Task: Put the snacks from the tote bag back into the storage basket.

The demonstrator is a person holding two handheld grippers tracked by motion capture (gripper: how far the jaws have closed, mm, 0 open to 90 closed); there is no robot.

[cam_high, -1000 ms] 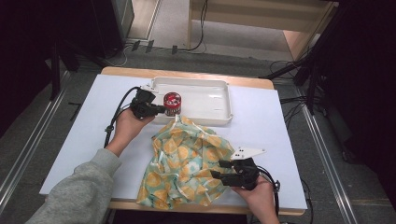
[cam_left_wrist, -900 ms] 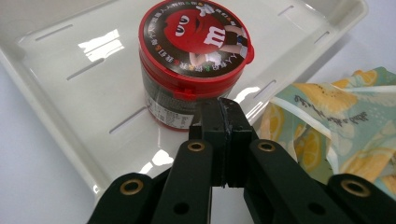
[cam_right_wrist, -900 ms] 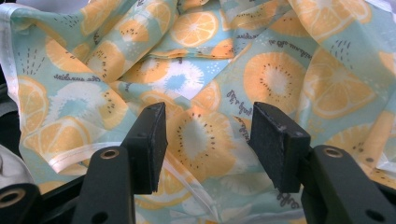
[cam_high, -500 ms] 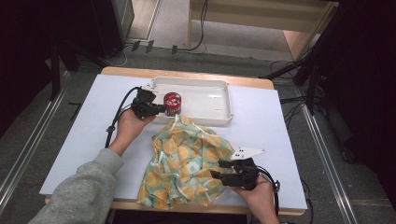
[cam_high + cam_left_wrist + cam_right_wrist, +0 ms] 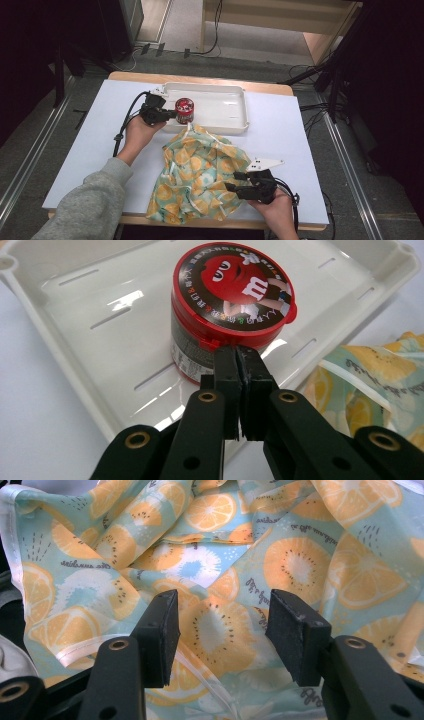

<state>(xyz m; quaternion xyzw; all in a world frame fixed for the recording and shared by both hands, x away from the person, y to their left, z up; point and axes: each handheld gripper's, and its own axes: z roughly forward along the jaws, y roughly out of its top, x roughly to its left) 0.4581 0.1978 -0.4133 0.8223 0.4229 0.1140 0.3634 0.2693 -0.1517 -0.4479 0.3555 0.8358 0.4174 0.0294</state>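
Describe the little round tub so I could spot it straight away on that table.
Look for the white tray at the far edge of the table. The tub stands upright in the tray's left end, just ahead of the left gripper. Its red lid with a cartoon candy face sets it apart from the orange-print cloth nearby.

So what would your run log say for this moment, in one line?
left tool: shut, at red-lidded candy tub in white plastic tray | right tool: open over orange-print cloth

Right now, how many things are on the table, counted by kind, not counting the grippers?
White plastic tray: 1
Red-lidded M&M's candy tub: 1
Orange-slice print cloth: 1
Total: 3
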